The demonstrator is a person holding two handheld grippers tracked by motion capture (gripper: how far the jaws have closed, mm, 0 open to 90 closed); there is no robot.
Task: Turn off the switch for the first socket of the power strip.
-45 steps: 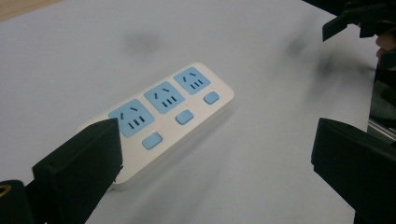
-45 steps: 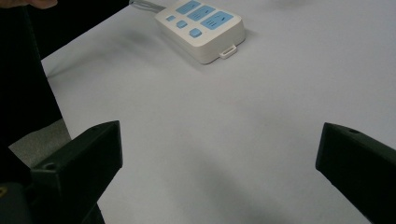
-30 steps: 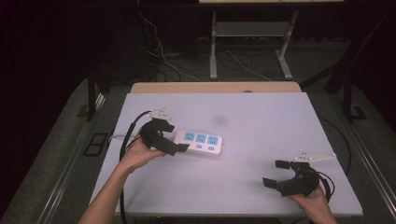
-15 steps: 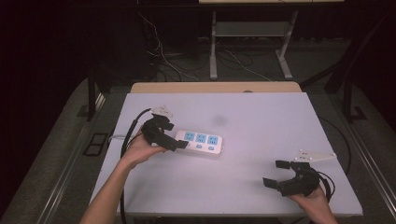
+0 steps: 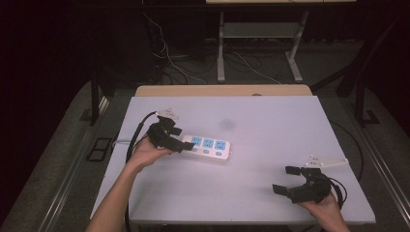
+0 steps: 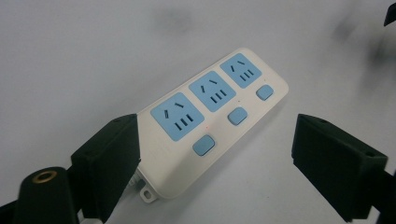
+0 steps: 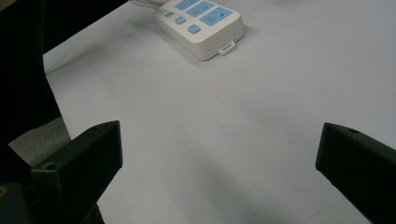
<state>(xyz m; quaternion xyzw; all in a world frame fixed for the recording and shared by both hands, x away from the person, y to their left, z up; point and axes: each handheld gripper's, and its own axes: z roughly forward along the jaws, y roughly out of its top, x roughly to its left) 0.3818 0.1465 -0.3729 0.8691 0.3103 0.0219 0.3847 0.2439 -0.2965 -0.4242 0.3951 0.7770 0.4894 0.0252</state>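
Presently the left tongs (image 5: 180, 140) stand released at the left end of the white power strip (image 5: 209, 147), which lies flat on the desk (image 5: 270, 121) left of centre, its three blue sockets facing up. One jaw sits against the strip's far-side edge in the left gripper view; the other hangs well off its near side. To grip well, I would judge the tongs should straddle the strip squarely and shut across its width, clear of the switches. The right tongs (image 5: 288, 180), also released, hover near the right front corner, empty.
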